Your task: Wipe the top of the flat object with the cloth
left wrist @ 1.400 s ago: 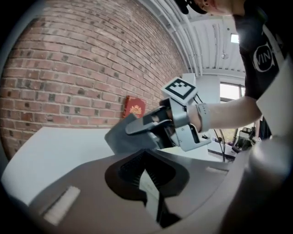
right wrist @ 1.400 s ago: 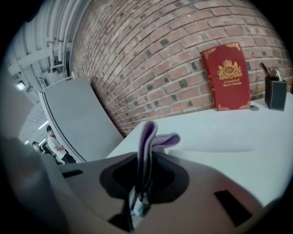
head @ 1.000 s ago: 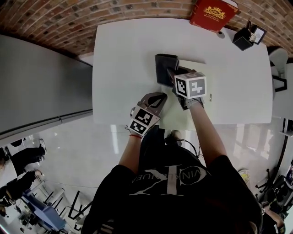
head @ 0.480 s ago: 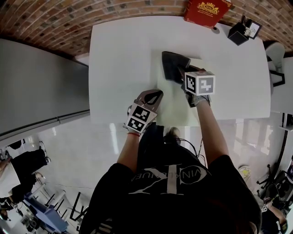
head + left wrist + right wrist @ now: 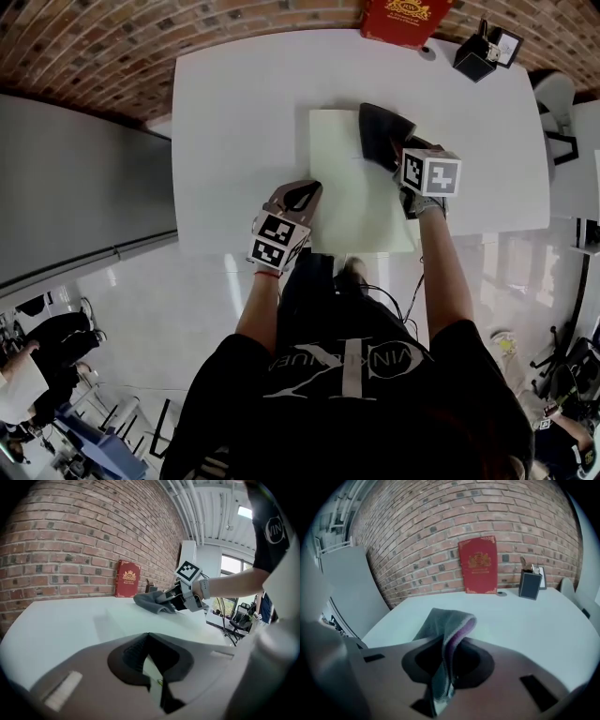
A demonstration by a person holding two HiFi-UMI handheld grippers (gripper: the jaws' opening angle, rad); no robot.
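- The flat sheet (image 5: 345, 183), thin and pale, lies on the white bench (image 5: 234, 112) straight in front of you, its near edge close to the bench's front edge.
- The grey cloth (image 5: 380, 131) sits bunched on the sheet's far right corner. Starting from a corner, by my reading, leaves you the whole top to stroke across, leftward or back toward yourself.
- Your right tongs (image 5: 443, 677) are clamped on that cloth. A fold with a purplish edge stands between the jaws, and the rest drapes forward and down onto the sheet. Gripping it at one end lets the loose part lie flat as the wiping face.
- Your left tongs (image 5: 151, 677) sit at the sheet's near left edge, jaws almost together with a thin pale sliver between them, which looks like the sheet's edge pinched there. I judge this hold is there to stop the light sheet sliding under the cloth.
- The two tongs are well apart, so the wiping side has free run.
- A red book (image 5: 398, 19) stands against the brick wall (image 5: 112, 47) at the bench's far edge, with a black pen holder (image 5: 473, 58) to its right. Both are well clear of the sheet.
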